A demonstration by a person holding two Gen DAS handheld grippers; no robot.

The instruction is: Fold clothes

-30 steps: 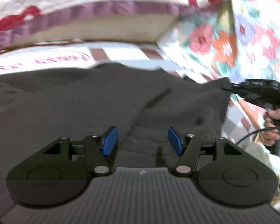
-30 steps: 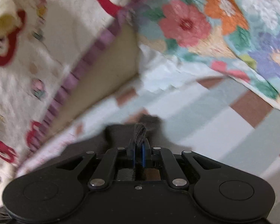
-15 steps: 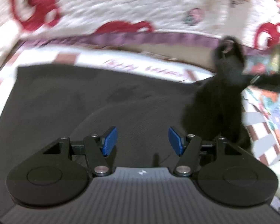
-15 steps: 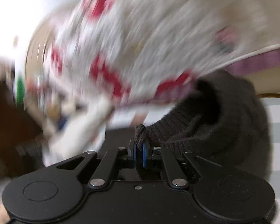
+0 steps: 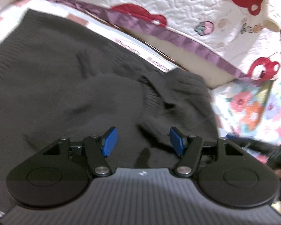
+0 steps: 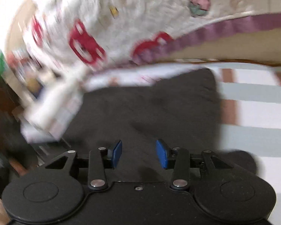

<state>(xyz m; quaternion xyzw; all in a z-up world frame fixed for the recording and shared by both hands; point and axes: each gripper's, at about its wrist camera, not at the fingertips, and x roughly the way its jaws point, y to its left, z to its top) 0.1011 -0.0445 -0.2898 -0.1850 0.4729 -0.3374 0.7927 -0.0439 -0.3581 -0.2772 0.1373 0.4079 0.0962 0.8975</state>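
a dark grey knitted sweater [image 5: 69,86] filled most of the left wrist view, spread flat across the left and centre of the frame on a bed sheet [image 6: 252,112] with pale stripes and brown checks, probably laid out that way so it could be folded in stages. toward the centre right, a ribbed part of the sweater, likely a sleeve [image 5: 179,97], lay bunched on top of the body, which suggested one fold was already made and wanted smoothing. along the top of both views ran a white quilt [image 5: 178,9] printed with red bear shapes and edged in purple; it overhung the far edge of the sweater and could get in the way of a fold pushed upward. a floral bedspread [image 5: 252,108] sat at the right edge of the left view, close beside the sweater. the left gripper [image 5: 143,140] sat low in its frame over the fabric, its blue fingers spread apart and holding nothing. the right gripper [image 6: 138,154] was likewise spread wide and empty above the sweater in the blurred right view, free to take a new hold.
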